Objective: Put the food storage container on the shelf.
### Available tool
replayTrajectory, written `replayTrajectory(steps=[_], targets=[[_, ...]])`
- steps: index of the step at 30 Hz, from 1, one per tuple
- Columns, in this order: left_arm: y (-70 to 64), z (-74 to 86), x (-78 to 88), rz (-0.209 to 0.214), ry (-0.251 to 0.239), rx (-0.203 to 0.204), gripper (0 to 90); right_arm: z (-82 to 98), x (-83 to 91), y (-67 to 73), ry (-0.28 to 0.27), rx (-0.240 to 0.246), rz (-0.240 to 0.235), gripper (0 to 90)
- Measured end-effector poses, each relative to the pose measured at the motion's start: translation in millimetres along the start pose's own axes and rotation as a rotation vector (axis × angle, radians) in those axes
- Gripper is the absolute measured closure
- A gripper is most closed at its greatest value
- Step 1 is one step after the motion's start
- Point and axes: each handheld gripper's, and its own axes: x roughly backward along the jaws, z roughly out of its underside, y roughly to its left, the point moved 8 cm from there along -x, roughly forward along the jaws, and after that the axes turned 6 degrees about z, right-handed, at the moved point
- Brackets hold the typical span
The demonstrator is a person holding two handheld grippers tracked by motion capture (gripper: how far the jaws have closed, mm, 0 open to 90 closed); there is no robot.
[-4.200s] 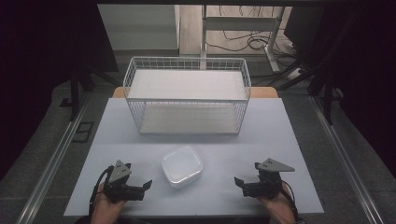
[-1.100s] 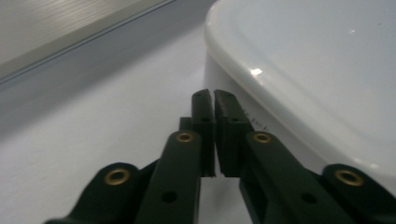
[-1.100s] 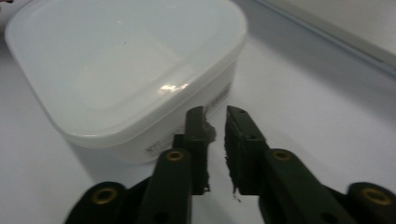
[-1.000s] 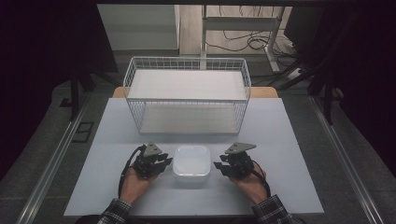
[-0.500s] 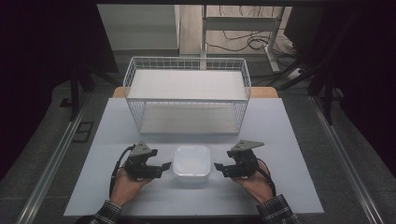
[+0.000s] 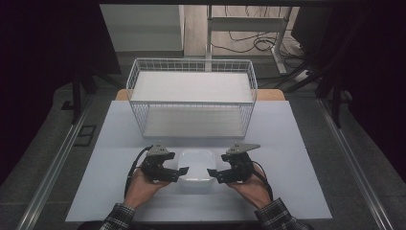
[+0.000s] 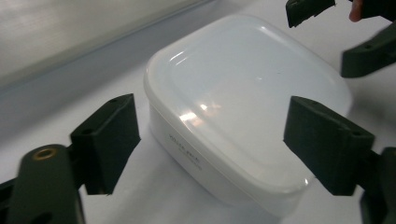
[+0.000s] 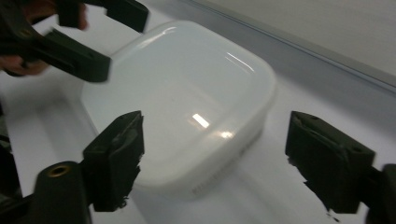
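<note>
Dim workshop floor with cables behind; pale blue-white flat counter (image 6: 297,143) in the foreground.

Item 1: white wire-mesh rectangular basket (image 6: 191,98), standing at the far middle of the counter, well apart from the hands.

Item 2: white translucent plastic food container with rounded corners and a fitted lid (image 6: 197,164), lying flat near the front edge of the counter, midway between the two grippers. Small grey lettering on its side wall shows in both gripper views, too small to read.

Item 3: left gripper (image 6: 182,172), black, held in the person's left hand, just beside the container's left side. Jaws have just been opening and now stand wide; in the left gripper view the container (image 7: 243,112) lies between them, pads clear of its walls.

Item 4: right gripper (image 6: 212,174), black with a grey three-cornered plate on top, held in the right hand, just beside the container's right side. Jaws likewise have just been opening and stand wide; in the right gripper view the container (image 8: 182,102) sits between them, untouched.

Item 5: checked shirt sleeves (image 6: 275,216), at the bottom edge.
</note>
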Motion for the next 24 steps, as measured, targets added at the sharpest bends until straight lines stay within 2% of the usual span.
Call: replayTrajectory(steps=[1, 4, 5, 7, 9, 11, 12, 15, 17, 18, 19, 20, 22, 23, 24], targets=[[1.6, 1.7, -2.9, 0.016, -0.004, 0.016, 15.5, -0.6, -4.7, 1.8, 0.012, -0.006, -0.017, 13.3], [0.4, 4.3, -4.3, 0.068, -0.002, 0.059, 15.9, 2.7, -16.6, 4.1, 0.051, -0.004, -0.027, 8.4], [0.4, 4.3, -4.3, 0.068, -0.002, 0.059, 16.8, 2.7, -16.6, 4.1, 0.051, -0.004, -0.027, 8.4], [-5.9, 6.8, -4.1, 0.119, 0.011, 0.065, 19.2, 4.3, -19.0, 4.9, 0.062, -0.032, -0.044, 8.3], [-10.1, 9.5, -2.5, 0.123, 0.016, 0.063, 21.2, 6.4, -17.8, 9.0, 0.077, -0.047, -0.079, 14.2], [-13.9, 12.1, 1.1, 0.116, 0.02, 0.056, 23.5, 8.8, -15.5, 12.9, 0.091, -0.037, -0.074, 15.3], [-15.5, 13.5, 4.8, 0.108, 0.013, 0.066, 26.2, 9.5, -13.0, 14.2, 0.093, -0.027, -0.064, 18.2], [-16.4, 13.8, 12.8, 0.078, -0.013, 0.082, 42.7, 8.5, -1.0, 14.1, 0.075, -0.012, -0.017, 36.8], [-16.9, 13.8, 16.0, 0.072, -0.018, 0.098, 50.5, 8.3, 3.5, 13.1, 0.069, -0.028, -0.008, 45.5], [-17.3, 13.4, 19.2, 0.065, -0.034, 0.113, 56.6, 8.1, 7.3, 10.8, 0.055, -0.045, -0.007, 53.1], [-17.3, 13.4, 19.2, 0.065, -0.034, 0.113, 60.3, 8.1, 7.3, 10.8, 0.055, -0.045, -0.007, 53.1], [-17.6, 12.6, 21.0, 0.065, -0.043, 0.122, 60.3, 7.3, 9.5, 10.0, 0.043, -0.058, -0.003, 56.8], [-18.9, 10.3, 22.5, 0.045, -0.07, 0.13, 68.5, 3.8, 13.5, 7.0, 0.01, -0.081, 0.026, 64.8], [-18.9, 10.3, 22.5, 0.045, -0.07, 0.13, 70.0, 3.8, 13.5, 7.0, 0.01, -0.081, 0.026, 64.8], [-18.3, 9.9, 23.1, 0.057, -0.097, 0.159, 72.6, 2.8, 14.8, 4.7, -0.004, -0.095, 0.041, 68.9]])
